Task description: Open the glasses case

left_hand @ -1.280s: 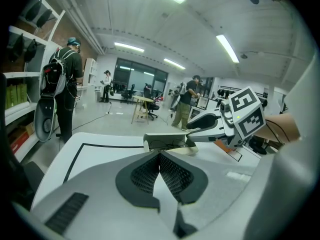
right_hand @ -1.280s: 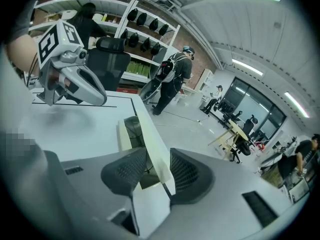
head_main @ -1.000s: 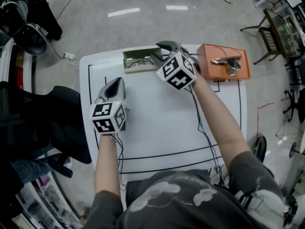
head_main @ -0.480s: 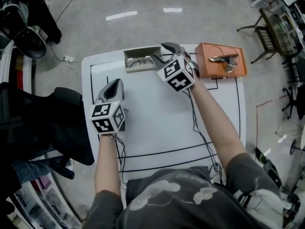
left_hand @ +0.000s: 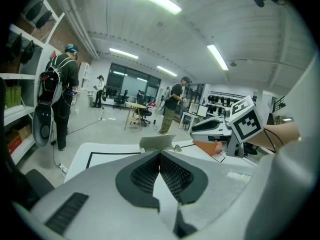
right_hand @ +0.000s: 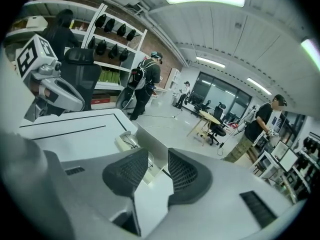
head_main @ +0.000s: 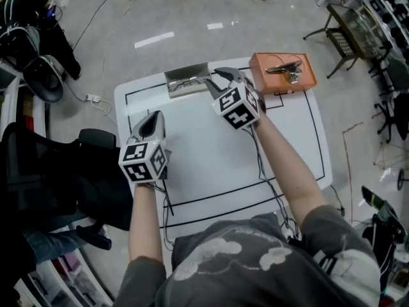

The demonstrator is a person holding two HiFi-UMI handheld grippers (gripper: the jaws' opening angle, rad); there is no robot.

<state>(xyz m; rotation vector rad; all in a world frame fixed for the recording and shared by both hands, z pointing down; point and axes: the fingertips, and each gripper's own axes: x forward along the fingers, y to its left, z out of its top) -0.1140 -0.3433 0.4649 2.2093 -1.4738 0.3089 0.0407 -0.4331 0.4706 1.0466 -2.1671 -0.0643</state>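
The grey glasses case (head_main: 185, 80) lies open at the table's far edge, lid upright, with glasses inside (right_hand: 127, 139). My right gripper (head_main: 216, 77) hovers just off the case's right end. Its jaws have just been closing but still stand apart (right_hand: 157, 160), with nothing between the pads; the lid (right_hand: 151, 145) shows beyond the gap. My left gripper (head_main: 154, 118) hangs over the table's left part, well short of the case (left_hand: 157, 143). Its pads meet at the tip (left_hand: 159, 156) and hold nothing.
An orange box (head_main: 282, 75) with a metal tool (head_main: 282, 68) on top sits right of the case at the table's far right corner. Black lines mark the white table (head_main: 211, 165). Chairs, shelves and people stand around the room.
The right gripper has drawn back from the case's right end and risen. The left gripper has risen a little. The case stays open.
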